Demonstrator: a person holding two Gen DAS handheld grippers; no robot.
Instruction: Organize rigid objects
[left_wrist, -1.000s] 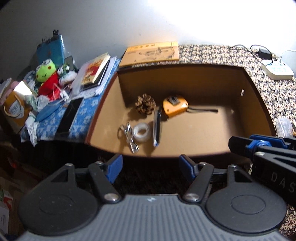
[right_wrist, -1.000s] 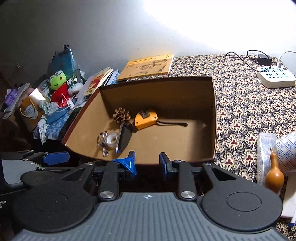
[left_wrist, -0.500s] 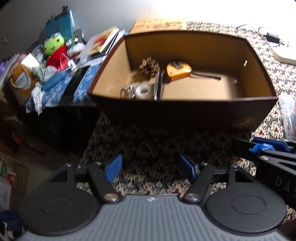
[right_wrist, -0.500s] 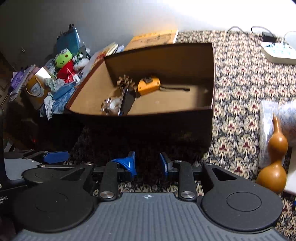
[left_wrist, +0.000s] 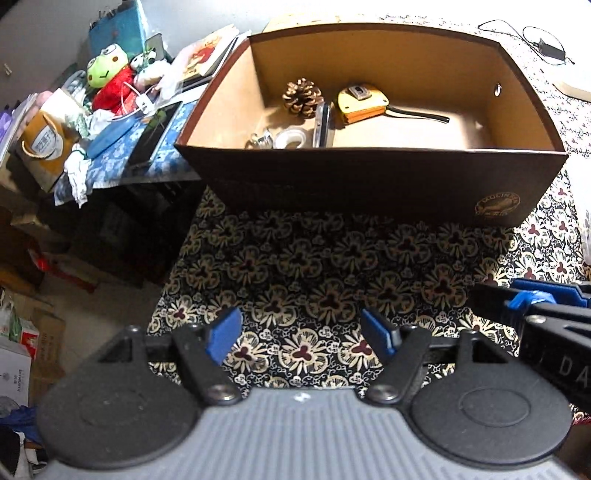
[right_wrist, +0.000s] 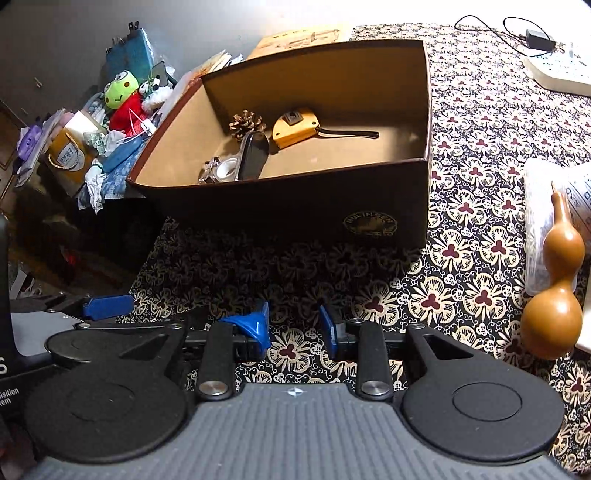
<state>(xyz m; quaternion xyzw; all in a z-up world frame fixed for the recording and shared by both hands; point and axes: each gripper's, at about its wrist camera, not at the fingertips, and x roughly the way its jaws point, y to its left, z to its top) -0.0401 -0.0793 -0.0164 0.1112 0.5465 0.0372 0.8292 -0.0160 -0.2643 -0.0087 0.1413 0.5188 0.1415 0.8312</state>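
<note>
A dark brown open box (left_wrist: 369, 177) (right_wrist: 280, 206) stands on the patterned tablecloth. Inside it lie a pine cone (left_wrist: 303, 96) (right_wrist: 246, 123), an orange tape measure (left_wrist: 362, 101) (right_wrist: 295, 127), a black flat case (left_wrist: 321, 120) (right_wrist: 253, 155), a roll of clear tape (left_wrist: 291, 137) (right_wrist: 227, 170) and a small metal piece (left_wrist: 260, 139) (right_wrist: 209, 172). My left gripper (left_wrist: 301, 334) hovers open and empty over the cloth in front of the box. My right gripper (right_wrist: 293, 328) is beside it, also open and empty. A brown gourd (right_wrist: 557, 280) lies to the right.
A cluttered side shelf with a green frog plush (left_wrist: 105, 70) (right_wrist: 118, 94), books and a paper bag sits left of the box. A white power strip (right_wrist: 557, 72) with cables and a clear plastic packet (right_wrist: 537, 221) lie at the right. The table's left edge drops to the floor.
Both grippers have drawn back from the box toward the table's front edge. The box's front wall and a strip of tablecloth now show ahead. Nothing inside the box moved.
</note>
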